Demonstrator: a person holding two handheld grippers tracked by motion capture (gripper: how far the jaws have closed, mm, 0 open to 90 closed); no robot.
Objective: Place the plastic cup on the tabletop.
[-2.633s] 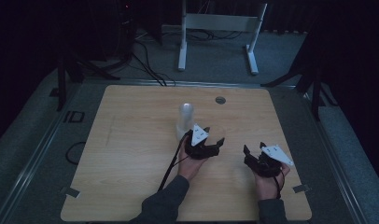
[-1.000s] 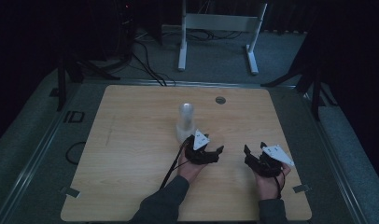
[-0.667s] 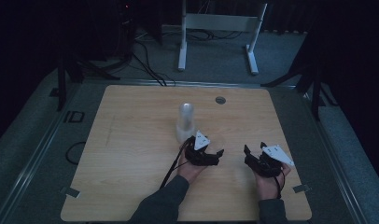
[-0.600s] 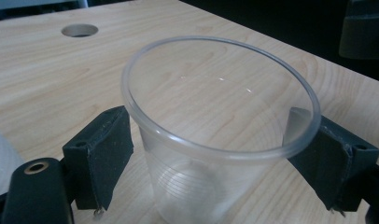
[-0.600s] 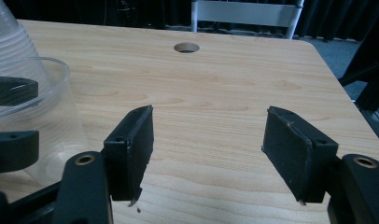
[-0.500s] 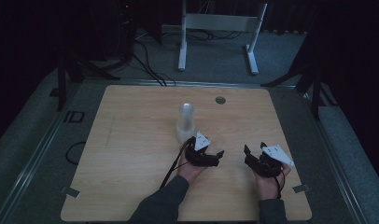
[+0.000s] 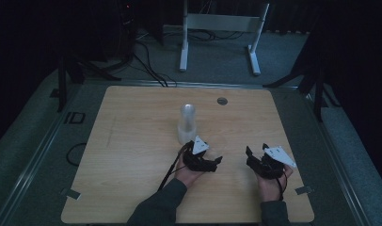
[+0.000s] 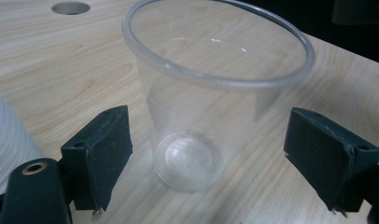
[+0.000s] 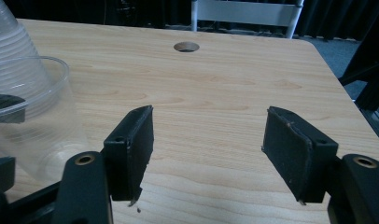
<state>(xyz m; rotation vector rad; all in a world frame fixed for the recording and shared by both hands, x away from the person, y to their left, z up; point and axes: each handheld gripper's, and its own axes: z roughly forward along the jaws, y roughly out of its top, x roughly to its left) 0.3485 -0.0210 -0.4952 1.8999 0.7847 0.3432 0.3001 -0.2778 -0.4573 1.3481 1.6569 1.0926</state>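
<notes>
A clear plastic cup [image 8: 211, 116] stands upright on the wooden table [image 7: 132, 141]. My left gripper [image 8: 218, 161] is open, one jaw on each side of the cup and neither touching it. The same cup [image 9: 31, 121] shows at the left of the right gripper view, with a stack of clear cups [image 9: 15, 42] behind it. In the high view the stack [image 7: 187, 123] stands mid-table, just beyond my left gripper [image 7: 205, 154]. My right gripper [image 9: 208, 149] is open over bare wood, to the right of the left one [image 7: 264, 157].
A round cable hole [image 7: 222, 100] sits in the table's far side. Off the table, a white metal frame [image 7: 222, 28] and cables lie on the dark floor behind. Bare wood spreads to the left and far right.
My left gripper has drawn back a little toward the near edge of the table. The right gripper and the cup stack have stayed in place.
</notes>
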